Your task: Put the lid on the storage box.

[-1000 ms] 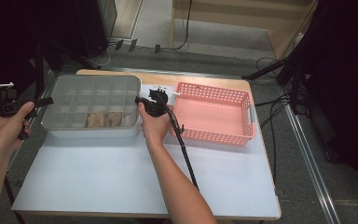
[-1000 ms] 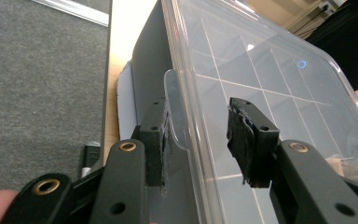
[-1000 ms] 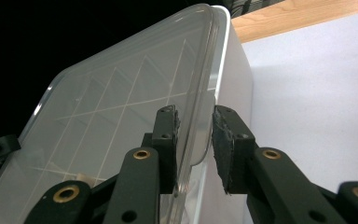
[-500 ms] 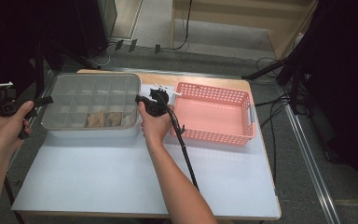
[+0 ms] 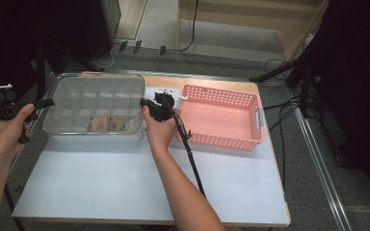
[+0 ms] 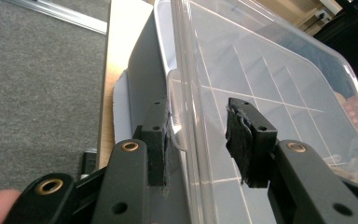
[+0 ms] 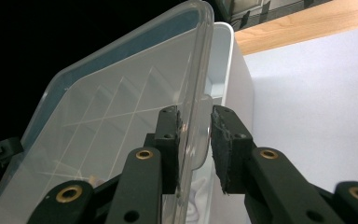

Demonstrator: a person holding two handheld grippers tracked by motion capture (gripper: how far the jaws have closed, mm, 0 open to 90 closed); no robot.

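Observation:
A clear plastic lid (image 5: 96, 96) hangs level just over a grey compartment box (image 5: 96, 137) at the table's back left. My left gripper (image 5: 48, 102) is shut on the lid's left end, one jaw under its rim and one on top (image 6: 198, 116). At the other end, my right gripper (image 5: 144, 102) is shut on the rim and its small tab (image 7: 195, 116). Through the lid (image 6: 261, 70) the box's dividers show, and beige items (image 5: 108, 122) lie in the front compartments. In the right gripper view the lid (image 7: 121, 102) stands a little apart from the box wall (image 7: 235, 79).
A pink slotted basket (image 5: 221, 139) stands right of the box, close to my right hand. A white object (image 5: 166, 91) lies between box and basket. The right gripper's cable (image 5: 192, 159) trails down across the white table (image 5: 101, 187). The table's left edge runs just beside my left hand.

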